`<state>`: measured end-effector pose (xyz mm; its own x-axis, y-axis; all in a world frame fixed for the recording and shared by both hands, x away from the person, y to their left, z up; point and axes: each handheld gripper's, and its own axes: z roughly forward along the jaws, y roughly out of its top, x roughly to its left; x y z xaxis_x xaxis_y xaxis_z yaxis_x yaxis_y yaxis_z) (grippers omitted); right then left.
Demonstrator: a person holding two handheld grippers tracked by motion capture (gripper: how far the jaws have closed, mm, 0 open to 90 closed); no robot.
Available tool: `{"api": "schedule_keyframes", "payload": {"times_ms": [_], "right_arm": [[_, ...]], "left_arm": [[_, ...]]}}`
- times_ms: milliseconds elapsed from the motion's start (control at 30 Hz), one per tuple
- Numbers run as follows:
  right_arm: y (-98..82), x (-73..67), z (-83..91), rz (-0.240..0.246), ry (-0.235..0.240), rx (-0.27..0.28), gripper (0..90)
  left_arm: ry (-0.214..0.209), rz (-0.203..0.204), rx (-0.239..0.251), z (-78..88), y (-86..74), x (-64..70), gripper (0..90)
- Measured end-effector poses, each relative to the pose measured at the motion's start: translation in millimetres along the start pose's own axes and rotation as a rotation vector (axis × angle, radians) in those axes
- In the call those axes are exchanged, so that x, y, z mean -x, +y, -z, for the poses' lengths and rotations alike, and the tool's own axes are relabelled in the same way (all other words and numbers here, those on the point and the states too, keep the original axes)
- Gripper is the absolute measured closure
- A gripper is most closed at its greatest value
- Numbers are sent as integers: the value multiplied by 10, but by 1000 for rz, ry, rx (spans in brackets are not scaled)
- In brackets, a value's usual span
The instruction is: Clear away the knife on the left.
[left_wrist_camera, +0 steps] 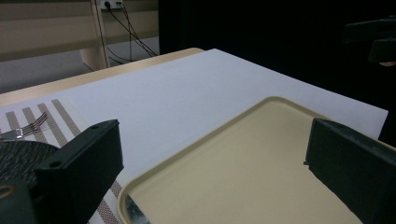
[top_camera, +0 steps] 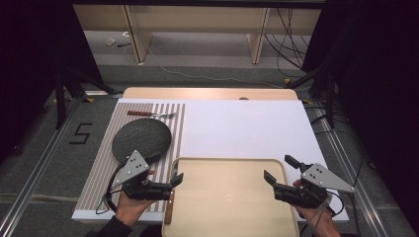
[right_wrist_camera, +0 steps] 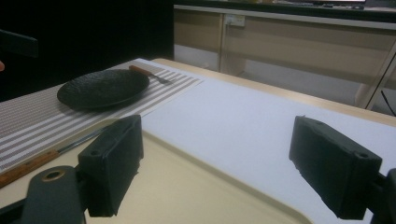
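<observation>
An empty beige tray (top_camera: 227, 197) lies at the near edge of the table on a white sheet (top_camera: 247, 128). My left gripper (top_camera: 174, 185) hovers open at the tray's left rim, jaws pointing right. My right gripper (top_camera: 280, 169) stands open over the tray's right rim, pointing left and away. In the left gripper view the open jaws of the left gripper (left_wrist_camera: 215, 163) frame the tray (left_wrist_camera: 196, 140). In the right gripper view the right gripper (right_wrist_camera: 222, 163) spans the tray's far edge (right_wrist_camera: 187, 186). Nothing is held.
A black plate (top_camera: 142, 139) sits on a striped placemat (top_camera: 106, 163), with a fork (top_camera: 150, 114) beyond it. A wooden-handled knife (top_camera: 169, 207) lies along the tray's left edge. Desk legs and cables stand on the floor behind the table.
</observation>
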<state>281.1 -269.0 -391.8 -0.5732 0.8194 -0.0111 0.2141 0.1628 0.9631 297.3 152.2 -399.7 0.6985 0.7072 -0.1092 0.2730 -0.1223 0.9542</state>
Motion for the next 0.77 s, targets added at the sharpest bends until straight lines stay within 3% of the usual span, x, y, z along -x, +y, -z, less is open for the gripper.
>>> {"api": "schedule_keyframes", "payload": {"times_ms": [767], "right_arm": [[-2,3,-3,-1,1,1,184]], "left_arm": [[-16,-16,-32,-33,-32,36,32]]}}
